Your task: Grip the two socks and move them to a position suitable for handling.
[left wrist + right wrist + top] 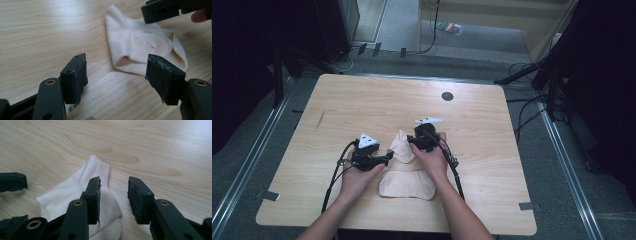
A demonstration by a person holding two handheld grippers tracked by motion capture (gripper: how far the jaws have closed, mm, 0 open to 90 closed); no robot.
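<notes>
Both grippers (jaws apart) flank the sock [402,147].

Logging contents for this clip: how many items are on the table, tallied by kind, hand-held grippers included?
Cream socks: 2, one sock between the grippers and one flat sock nearer the person
Hand-held grippers: 2, left hand-held gripper and right hand-held gripper, both with jaws apart and nothing pressed between them
Total: 4

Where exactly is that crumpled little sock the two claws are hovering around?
In the high view the crumpled sock lies on the wooden table between the left gripper and the right gripper, just beyond a second, flat sock.
</notes>
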